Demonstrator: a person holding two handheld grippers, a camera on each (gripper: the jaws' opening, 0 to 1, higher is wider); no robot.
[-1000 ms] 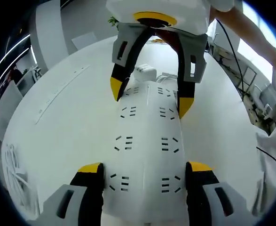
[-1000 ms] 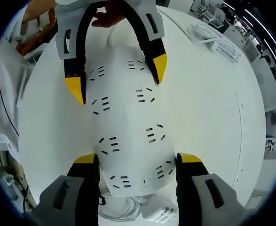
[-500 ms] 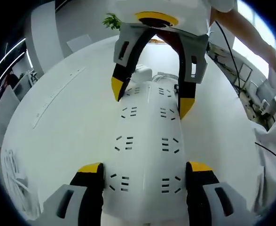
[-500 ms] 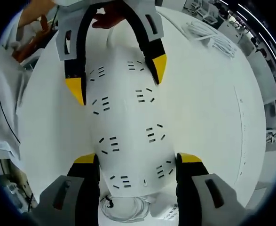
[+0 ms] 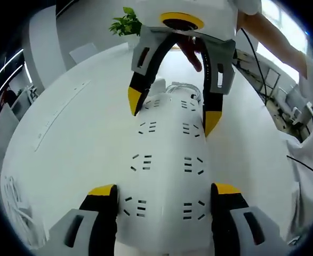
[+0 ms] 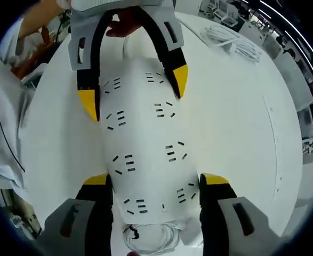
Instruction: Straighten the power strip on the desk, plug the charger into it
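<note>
Both grippers have been swinging the power strip [image 5: 167, 165] round on the table [image 5: 65, 144]: in the left gripper view the charger, white and plain a second ago beyond the strip's far end, has slid almost behind the other gripper, and the plant [image 5: 125, 24] has come into view.

The left gripper [image 5: 164, 198] is clamping the near end of the strip, its jaws pressed against the two long sides. The right gripper [image 6: 155, 185] is gripping the opposite end the same way, so each one appears at the far end of the other's view. The strip is lying flat, sockets up, its long axis running straight from one pair of jaws to the other. A coiled white cable [image 6: 151, 237] is sitting just past the end held by the right gripper, which makes that gripper the nearer one for fetching the charger next.
</note>
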